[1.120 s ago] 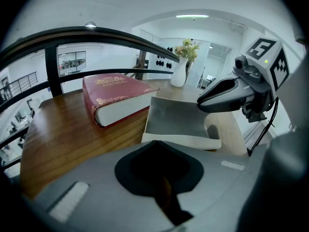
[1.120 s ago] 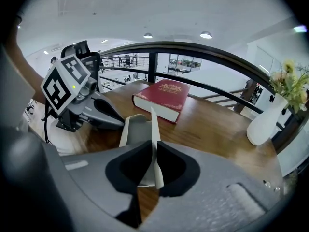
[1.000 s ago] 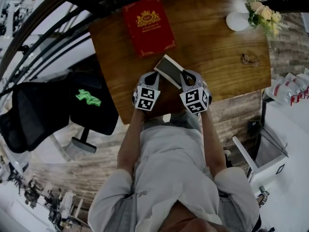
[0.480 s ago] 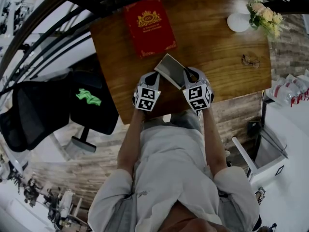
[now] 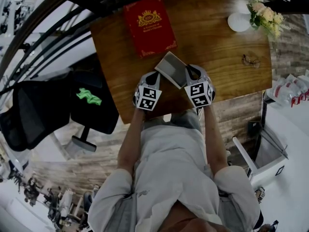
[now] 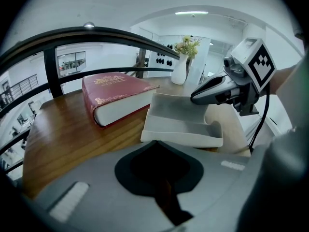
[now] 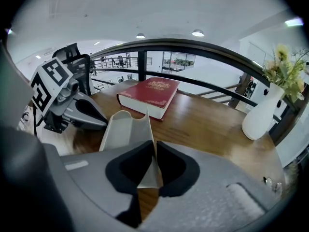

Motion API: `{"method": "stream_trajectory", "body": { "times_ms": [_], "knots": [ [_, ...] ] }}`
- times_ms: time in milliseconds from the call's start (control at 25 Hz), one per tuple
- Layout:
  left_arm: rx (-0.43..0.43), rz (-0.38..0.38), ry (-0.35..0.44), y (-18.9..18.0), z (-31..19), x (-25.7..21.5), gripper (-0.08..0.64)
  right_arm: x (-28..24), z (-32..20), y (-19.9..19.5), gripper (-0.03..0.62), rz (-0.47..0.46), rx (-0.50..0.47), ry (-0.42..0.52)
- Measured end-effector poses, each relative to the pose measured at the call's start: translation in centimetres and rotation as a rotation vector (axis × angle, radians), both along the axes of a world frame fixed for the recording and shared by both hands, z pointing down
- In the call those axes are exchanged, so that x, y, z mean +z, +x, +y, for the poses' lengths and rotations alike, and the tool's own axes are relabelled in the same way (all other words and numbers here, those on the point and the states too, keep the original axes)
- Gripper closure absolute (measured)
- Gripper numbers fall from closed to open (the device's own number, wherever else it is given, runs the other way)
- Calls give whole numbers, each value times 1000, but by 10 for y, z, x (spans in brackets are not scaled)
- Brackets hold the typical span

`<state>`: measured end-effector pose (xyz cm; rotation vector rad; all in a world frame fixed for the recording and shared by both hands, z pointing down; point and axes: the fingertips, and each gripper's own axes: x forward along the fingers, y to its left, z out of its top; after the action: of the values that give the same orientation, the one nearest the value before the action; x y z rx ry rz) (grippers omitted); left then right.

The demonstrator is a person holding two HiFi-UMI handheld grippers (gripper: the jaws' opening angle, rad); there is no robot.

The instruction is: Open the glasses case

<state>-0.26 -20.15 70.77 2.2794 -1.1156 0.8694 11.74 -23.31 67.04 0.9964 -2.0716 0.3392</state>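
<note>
The pale grey glasses case [image 5: 171,68] lies open on the wooden table [image 5: 217,42], just in front of a red book [image 5: 148,25]. In the right gripper view its thin lid [image 7: 143,134] stands on edge between my right gripper's [image 7: 154,164] jaws, which are shut on it. My left gripper [image 6: 155,142] looks shut, its tips against the near wall of the case's tray [image 6: 179,122]; whether it pinches the rim is hidden. In the head view the left gripper [image 5: 151,76] and right gripper [image 5: 187,73] flank the case.
A white vase with flowers [image 5: 239,20] stands at the far right corner, and a pair of glasses [image 5: 249,60] lies to the right on the table. A dark curved railing [image 7: 193,47] runs behind the table. A black chair [image 5: 43,108] stands to the left.
My right gripper has shifted a little to the right with the lid, and the case shows more of its pale inside. The left gripper has stayed put.
</note>
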Motion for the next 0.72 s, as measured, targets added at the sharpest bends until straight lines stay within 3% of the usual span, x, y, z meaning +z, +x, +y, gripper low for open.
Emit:
{"method": "stream_trajectory", "body": {
  "times_ms": [720],
  "knots": [
    [0,-15,14,-1,-1,2,540,6,-9,6,538,-8,35,-8]
  ]
}}
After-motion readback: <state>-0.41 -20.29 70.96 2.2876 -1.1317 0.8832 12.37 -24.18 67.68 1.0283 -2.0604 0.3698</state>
